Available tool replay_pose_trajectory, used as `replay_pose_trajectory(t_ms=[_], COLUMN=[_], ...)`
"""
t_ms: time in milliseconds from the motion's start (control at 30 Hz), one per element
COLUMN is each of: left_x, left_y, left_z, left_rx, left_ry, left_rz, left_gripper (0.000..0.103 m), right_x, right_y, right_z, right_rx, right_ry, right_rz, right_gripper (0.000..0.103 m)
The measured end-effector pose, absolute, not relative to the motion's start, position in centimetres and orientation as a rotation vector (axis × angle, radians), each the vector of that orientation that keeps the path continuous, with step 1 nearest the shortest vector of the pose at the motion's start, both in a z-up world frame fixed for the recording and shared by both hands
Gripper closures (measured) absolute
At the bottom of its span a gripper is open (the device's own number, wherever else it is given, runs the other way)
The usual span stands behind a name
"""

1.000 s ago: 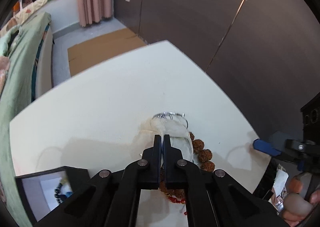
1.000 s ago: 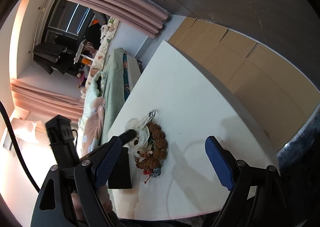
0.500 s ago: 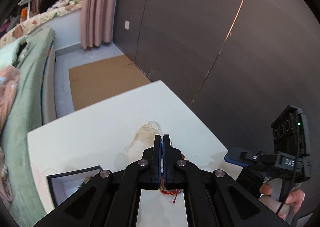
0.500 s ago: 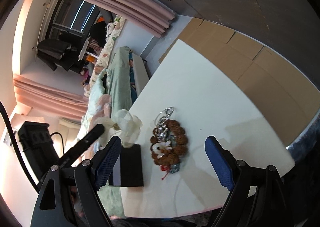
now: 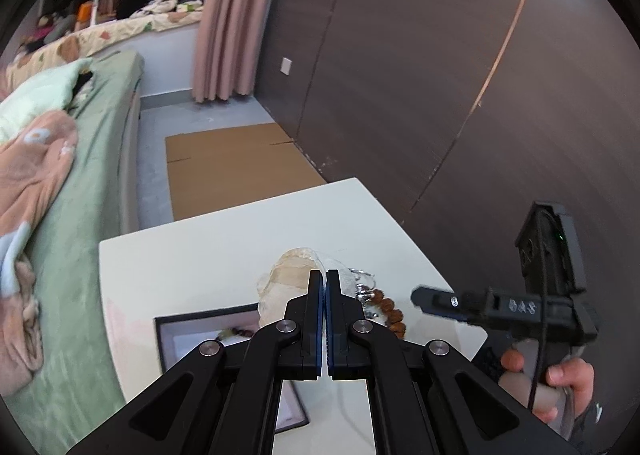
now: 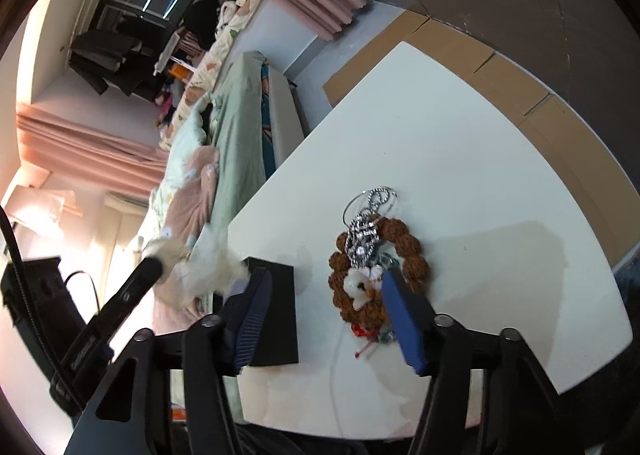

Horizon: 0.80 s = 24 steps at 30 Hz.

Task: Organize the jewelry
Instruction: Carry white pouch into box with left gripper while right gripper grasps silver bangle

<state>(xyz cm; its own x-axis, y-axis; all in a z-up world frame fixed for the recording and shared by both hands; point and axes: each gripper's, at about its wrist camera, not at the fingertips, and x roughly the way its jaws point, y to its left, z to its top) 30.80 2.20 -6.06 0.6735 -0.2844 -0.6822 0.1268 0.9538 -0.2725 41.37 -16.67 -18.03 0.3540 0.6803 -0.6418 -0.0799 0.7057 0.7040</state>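
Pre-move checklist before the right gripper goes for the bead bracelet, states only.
1. Left gripper shut on the sheer pouch: ok.
2. Pouch lifted clear of the table: ok.
3. Bead bracelet in reach, lying flat: ok.
4. Bracelet free of the silver chain: not ok, the chain lies across it.
5. Right gripper jaws closing, nothing pressed between them: ok.
6. Black box open on the table: ok.
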Motion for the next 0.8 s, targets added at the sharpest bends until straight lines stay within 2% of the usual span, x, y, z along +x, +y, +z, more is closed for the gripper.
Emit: replay_pose_trajectory(t_ms=[233,400,467,500,533,800], left_x=[30.0,29.6,29.7,29.7,29.7,29.7], left_y=[5.1,6.9,7.3,7.6,7.8,9.5], left_z=[-6.2,-6.7,-6.8,-7.0,-7.1,-7.7], left_rx=[-0.244,-0.272,-0.283,-0.289,-0.293,-0.321], left_ry=[0.789,0.785,0.784,0.784,0.783,0.786], left_rz=[-0.177,-0.158,-0.153,-0.151,-0.148,-0.142], left_gripper=[0.103,0.103,0.103,0.103,0.103,0.103], right_x=[44.4,46.1,46.8,47.0,47.2,48.0], right_y=[-16.1,-13.9,-12.6,-12.1,-11.8,-9.6], right_z=[-18.8,-18.6,-18.7,-18.7,-18.7,-19.5], right_rx=[0.591,0.421,0.345,0.319,0.299,0.133], right_ry=[1.154,1.195,1.228,1.239,1.247,1.312], right_rz=[0.456,0.412,0.406,0.397,0.388,0.298], right_gripper=[0.046,0.045,0.038,0.030,0.028,0.028])
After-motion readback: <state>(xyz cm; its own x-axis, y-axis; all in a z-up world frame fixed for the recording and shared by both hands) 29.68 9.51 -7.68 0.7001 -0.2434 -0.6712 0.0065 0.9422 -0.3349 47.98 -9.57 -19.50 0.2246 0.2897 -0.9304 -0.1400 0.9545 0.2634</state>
